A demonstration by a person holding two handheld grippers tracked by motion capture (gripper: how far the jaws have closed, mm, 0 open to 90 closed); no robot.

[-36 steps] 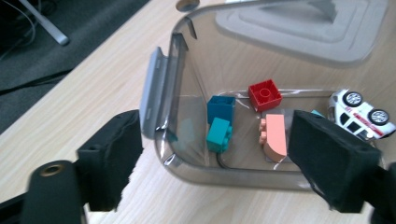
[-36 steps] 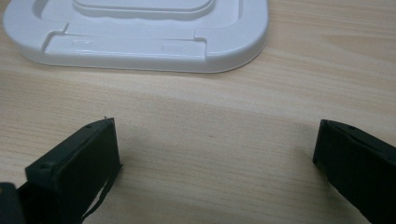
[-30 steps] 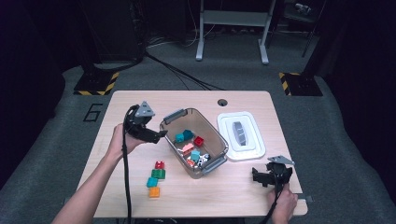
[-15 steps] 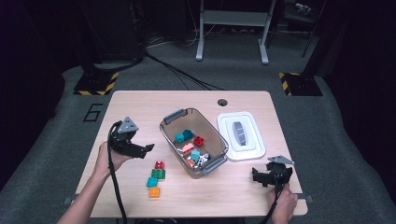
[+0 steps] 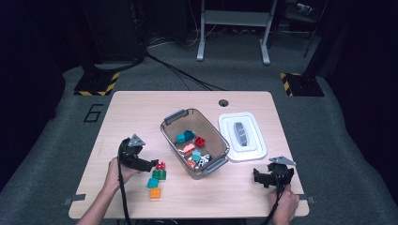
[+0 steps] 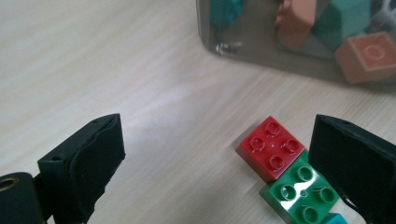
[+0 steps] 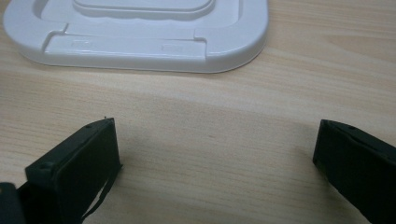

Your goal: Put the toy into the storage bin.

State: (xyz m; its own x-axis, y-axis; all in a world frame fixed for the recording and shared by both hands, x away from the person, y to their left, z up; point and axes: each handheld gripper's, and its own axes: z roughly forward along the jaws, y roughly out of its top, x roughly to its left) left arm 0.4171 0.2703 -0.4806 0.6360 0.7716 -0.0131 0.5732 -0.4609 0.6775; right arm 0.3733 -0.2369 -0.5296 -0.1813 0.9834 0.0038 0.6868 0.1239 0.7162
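High view: your left hand-held gripper [image 5: 151, 164], jaws spread and just now opening with nothing pinched, has dropped from beside the clear plastic bin [image 5: 212, 161] to the glossy studded red brick [image 5: 161, 165] on the pale woodgrain worktop [image 5: 131, 112]. Your right hand-held gripper [image 5: 257, 176] is spread, unmoved.

red brick [image 6: 272, 148] – flat, studs up

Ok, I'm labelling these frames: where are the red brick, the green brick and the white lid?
red brick [image 6: 271, 147], left gripper view, on its studded top.
green brick [image 6: 302, 192], left gripper view, on its studded top.
white lid [image 5: 253, 151], high view, on its flat near rim.
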